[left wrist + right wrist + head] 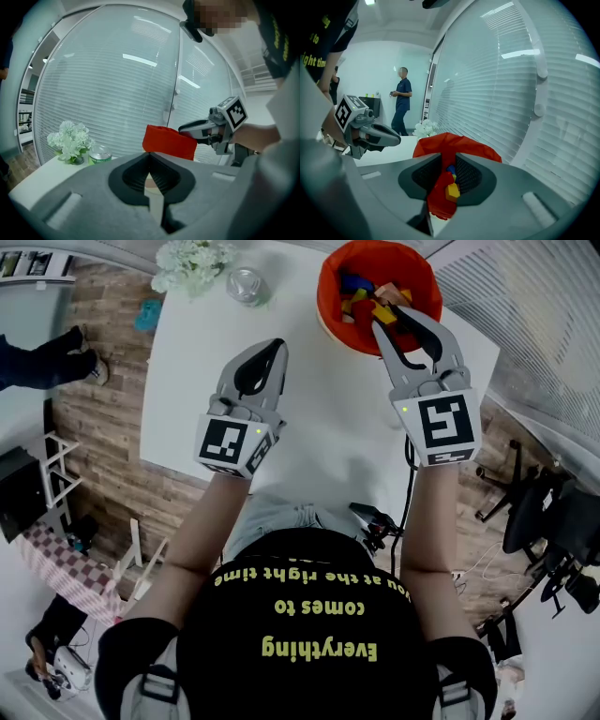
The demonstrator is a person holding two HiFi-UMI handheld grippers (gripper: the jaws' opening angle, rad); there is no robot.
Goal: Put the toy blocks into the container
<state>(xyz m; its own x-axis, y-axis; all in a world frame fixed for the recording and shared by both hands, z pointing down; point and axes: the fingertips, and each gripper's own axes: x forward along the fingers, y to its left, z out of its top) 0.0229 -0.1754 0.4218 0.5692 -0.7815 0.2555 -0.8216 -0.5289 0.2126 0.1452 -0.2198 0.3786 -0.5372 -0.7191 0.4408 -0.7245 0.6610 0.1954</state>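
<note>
**Mia:** Where are the toy blocks [367, 298]?

**Ben:** They are inside the red container [328, 298]. I see yellow, blue and red ones all mixed up.

**Mia:** What is the right hand-held gripper [394, 322] doing?

**Ben:** Its tips are over the near rim of the red container. Its jaws are a bit apart. The red wall and some blocks show in the gap. I cannot tell if the jaws touch anything.

**Mia:** And the left hand-held gripper [272, 348]?

**Ben:** It is left of the red container, well apart from it, over the white desk [319, 427]. Its jaws are pressed together with nothing in them.

**Mia:** Anything else?

**Ben:** A can [247, 285] is left of the red container. White flowers [192, 263] are farther left.
</note>
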